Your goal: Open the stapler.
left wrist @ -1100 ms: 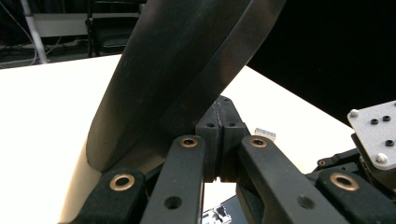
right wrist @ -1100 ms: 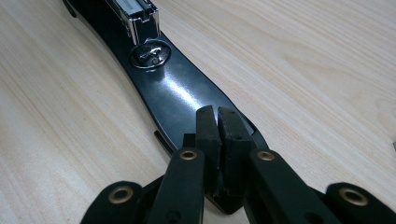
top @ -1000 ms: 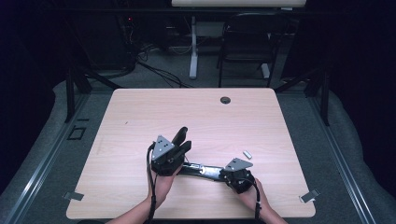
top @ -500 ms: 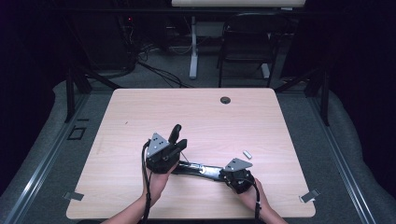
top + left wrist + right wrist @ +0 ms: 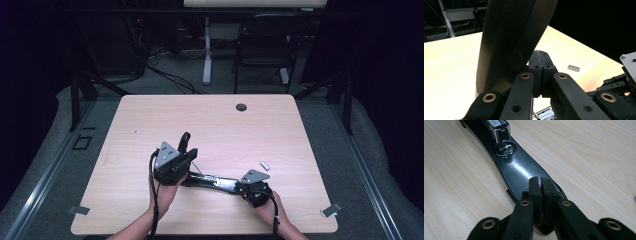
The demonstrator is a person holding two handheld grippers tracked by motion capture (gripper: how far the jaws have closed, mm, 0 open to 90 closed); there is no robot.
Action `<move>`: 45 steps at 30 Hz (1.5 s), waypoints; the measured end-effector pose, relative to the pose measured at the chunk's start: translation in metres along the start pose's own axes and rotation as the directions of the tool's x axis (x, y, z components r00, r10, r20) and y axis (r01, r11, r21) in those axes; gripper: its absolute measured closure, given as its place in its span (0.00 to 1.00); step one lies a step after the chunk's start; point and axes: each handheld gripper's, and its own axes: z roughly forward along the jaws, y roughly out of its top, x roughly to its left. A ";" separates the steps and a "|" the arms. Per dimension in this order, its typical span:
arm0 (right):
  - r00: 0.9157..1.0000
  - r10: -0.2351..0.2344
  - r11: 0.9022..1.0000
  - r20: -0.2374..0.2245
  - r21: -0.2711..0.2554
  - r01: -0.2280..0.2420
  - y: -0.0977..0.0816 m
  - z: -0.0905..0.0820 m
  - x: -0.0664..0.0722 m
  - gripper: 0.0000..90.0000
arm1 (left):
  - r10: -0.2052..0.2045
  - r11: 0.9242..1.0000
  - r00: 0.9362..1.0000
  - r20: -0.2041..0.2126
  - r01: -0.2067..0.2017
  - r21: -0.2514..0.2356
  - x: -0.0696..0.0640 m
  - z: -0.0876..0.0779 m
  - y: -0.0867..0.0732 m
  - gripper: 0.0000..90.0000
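The glossy black stapler base lies flat near the light wooden table's front edge — its near end hidden under the right gripper, jaws clamped on that tip. The left gripper, tilted up, holds jaws together on the raised black stapler arm — its top cut off. A small silver staple strip lies apart.

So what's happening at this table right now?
A person is working a black stapler with two hand-held grippers. The right gripper is shut on the tip of its base, pinning it to the table. The left gripper is shut on the lid, swung up open, exposing the staple channel. A small staple strip lies nearby.
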 end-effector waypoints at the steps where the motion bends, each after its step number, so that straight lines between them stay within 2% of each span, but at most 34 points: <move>1: 1.000 0.000 1.000 -0.002 0.001 0.000 0.000 0.000 0.000 0.98 | 0.000 1.000 1.000 0.002 0.000 -0.001 0.000 0.000 0.000 1.00; 8: 1.000 0.001 1.000 0.001 0.000 -0.001 0.000 0.000 0.000 0.98 | -0.012 1.000 1.000 -0.004 0.012 -0.001 0.005 -0.003 0.001 1.00; 9: 1.000 0.001 1.000 0.000 0.004 -0.001 0.000 0.000 0.000 0.98 | -0.016 1.000 1.000 -0.014 0.016 -0.001 0.006 -0.005 0.001 1.00; 14: 1.000 -0.004 1.000 0.000 0.006 0.004 0.000 0.000 0.000 0.98 | -0.078 0.997 0.995 -0.055 0.077 -0.017 0.022 -0.014 -0.001 1.00; 18: 1.000 -0.005 1.000 0.000 0.007 0.005 0.001 0.000 0.000 0.98 | -0.101 0.995 0.993 -0.066 0.100 -0.008 0.033 -0.018 -0.005 1.00; 42: 1.000 -0.005 1.000 0.001 0.008 0.005 0.001 0.000 0.000 0.97 | -0.122 0.992 0.989 -0.087 0.123 -0.001 0.040 -0.023 -0.004 1.00; 45: 1.000 -0.006 1.000 -0.001 0.006 0.006 0.001 0.000 0.000 0.97 | -0.124 0.992 0.987 -0.103 0.125 -0.001 0.043 -0.026 -0.005 1.00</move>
